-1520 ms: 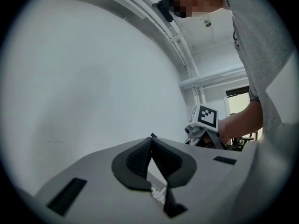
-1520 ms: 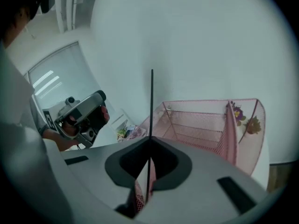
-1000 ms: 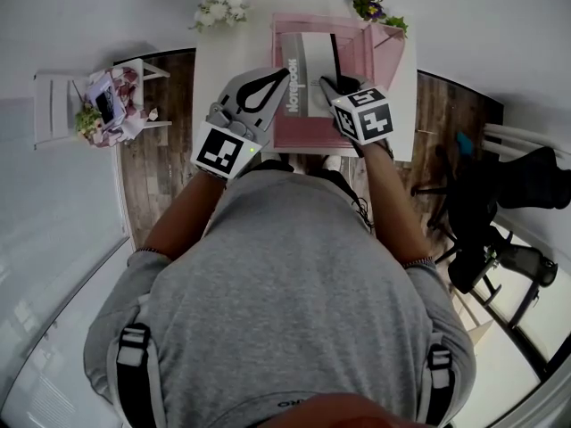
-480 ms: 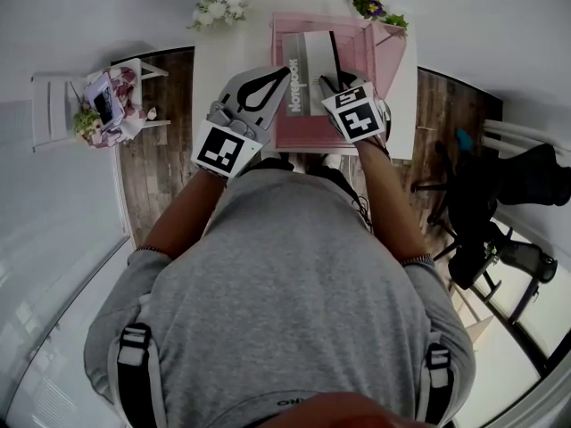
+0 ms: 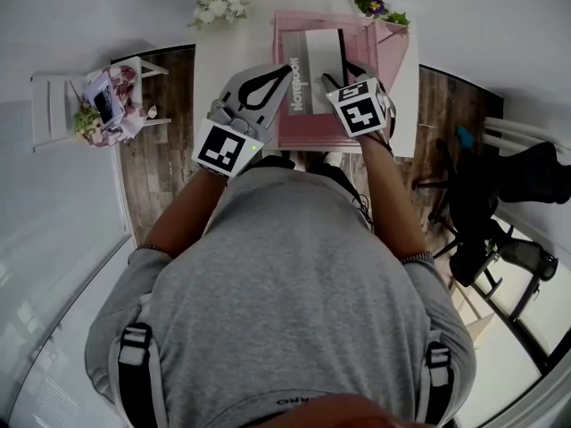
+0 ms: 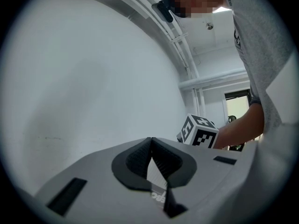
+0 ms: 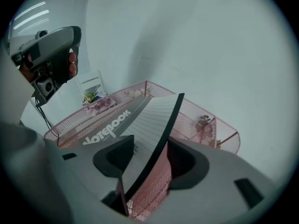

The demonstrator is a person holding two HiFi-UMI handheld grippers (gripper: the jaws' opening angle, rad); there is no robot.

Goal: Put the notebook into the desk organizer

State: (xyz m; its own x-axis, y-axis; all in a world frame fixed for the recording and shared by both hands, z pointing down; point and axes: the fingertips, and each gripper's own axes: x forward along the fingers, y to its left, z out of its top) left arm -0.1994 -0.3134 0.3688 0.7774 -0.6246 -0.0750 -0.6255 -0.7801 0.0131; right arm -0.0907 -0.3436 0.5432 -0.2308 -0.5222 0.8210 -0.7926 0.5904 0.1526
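Note:
A grey notebook [image 5: 312, 61] with "NOTEBOOK" on its cover rests tilted inside the pink mesh desk organizer [image 5: 317, 136] on the white table. In the right gripper view, the notebook [image 7: 135, 120] slopes across the organizer [image 7: 205, 125], its black back cover edge running between my jaws. My right gripper [image 5: 343, 74] [image 7: 150, 146] has just been opening; its pads stand clear of the notebook on both sides. My left gripper [image 5: 287, 69] [image 6: 150, 139] hovers shut beside the notebook's left edge, pointing at the wall and holding nothing.
Two small flower pots [image 5: 219, 7] [image 5: 375, 3] stand at the far corners of the white table [image 5: 232, 52]. A small white shelf [image 5: 103, 101] with clutter is at the left. A dark chair [image 5: 500, 203] stands at the right on the wooden floor.
The right gripper's jaws have spread apart and it has turned and shifted slightly farther over the organizer. The notebook has shifted farther back in the organizer. The left gripper has not moved.

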